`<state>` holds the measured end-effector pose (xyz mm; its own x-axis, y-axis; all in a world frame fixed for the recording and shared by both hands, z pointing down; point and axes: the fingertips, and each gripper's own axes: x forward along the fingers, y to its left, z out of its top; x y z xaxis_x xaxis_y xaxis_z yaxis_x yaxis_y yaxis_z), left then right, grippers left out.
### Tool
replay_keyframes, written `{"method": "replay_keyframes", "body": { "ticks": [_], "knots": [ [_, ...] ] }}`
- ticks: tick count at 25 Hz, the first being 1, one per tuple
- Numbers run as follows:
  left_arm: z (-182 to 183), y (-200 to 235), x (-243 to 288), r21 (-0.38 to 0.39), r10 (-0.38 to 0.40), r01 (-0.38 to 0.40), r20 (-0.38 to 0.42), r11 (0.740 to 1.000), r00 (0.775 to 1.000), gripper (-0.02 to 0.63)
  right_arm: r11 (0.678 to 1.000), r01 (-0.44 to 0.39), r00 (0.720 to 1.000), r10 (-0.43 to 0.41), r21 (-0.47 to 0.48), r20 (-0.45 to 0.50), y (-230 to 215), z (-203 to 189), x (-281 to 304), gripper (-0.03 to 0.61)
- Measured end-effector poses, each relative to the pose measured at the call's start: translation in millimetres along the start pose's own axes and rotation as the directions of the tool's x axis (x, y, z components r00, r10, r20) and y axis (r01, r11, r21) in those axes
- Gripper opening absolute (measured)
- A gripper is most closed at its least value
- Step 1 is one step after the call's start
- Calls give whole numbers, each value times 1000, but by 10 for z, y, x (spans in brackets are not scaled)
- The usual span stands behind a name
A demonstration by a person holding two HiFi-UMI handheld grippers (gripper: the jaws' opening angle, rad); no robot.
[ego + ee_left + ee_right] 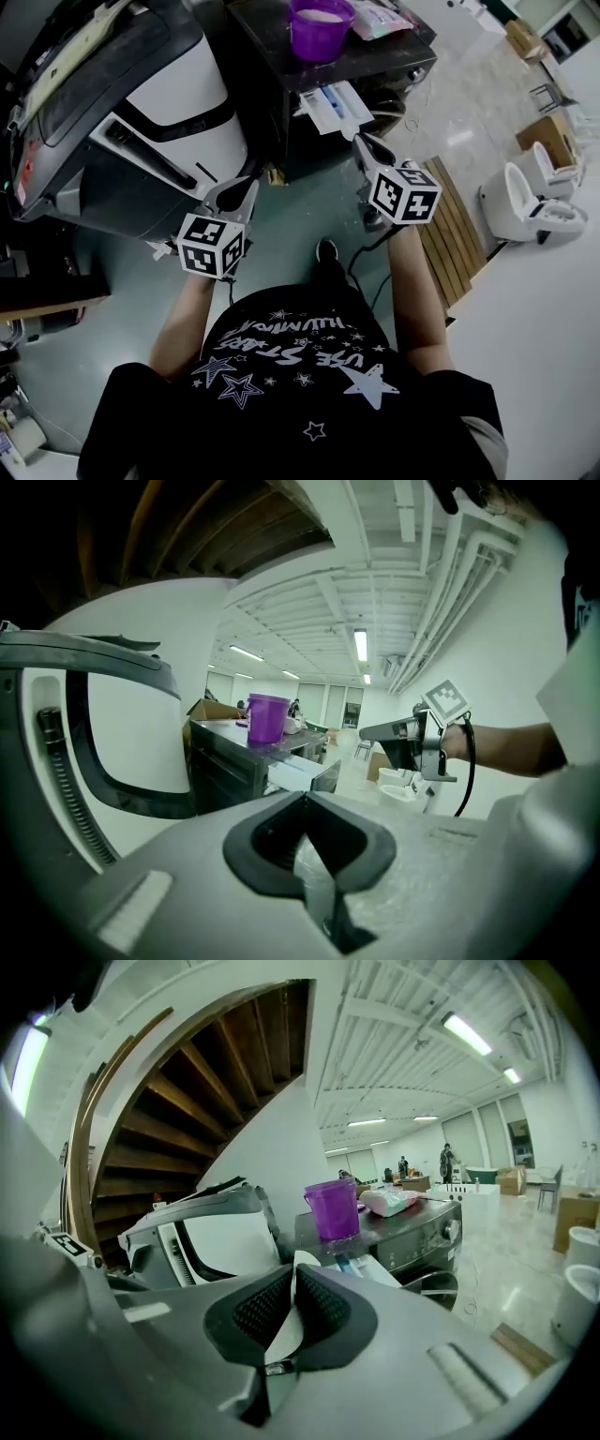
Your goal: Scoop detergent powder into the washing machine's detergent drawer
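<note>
Left claw (242, 190) and right claw (366, 145) are both held pressed together, nothing pinched. Detergent drawer (334, 105) is pulled open; purple cup (320, 30) is parked on the washing machine (384, 58).

Head view steeply down; both gripper views low, forward; purple cup (320, 28) common to all.

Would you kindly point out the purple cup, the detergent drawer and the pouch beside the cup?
purple cup (317, 42), head view, on its side wall.
detergent drawer (341, 112), head view, on the pulled-out white tray.
pouch (389, 1202), right gripper view, on the middle of its top face.
</note>
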<state>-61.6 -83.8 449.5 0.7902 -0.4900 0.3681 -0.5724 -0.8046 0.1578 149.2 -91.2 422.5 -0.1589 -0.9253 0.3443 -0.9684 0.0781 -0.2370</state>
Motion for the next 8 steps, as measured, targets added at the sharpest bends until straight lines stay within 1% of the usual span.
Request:
{"method": "replay_keyframes", "body": {
  "ticks": [2, 8],
  "knots": [
    [-68, -8, -136, -6, -14, 14, 2, 1000, 1000, 2, 1000, 13, 1000, -13, 22, 17, 99, -28, -122, 35],
    [-235, -27, -530, -5, -49, 49, 15, 999, 999, 2, 998, 51, 998, -52, 36, 32, 442, -210, -435, 35]
  ]
}}
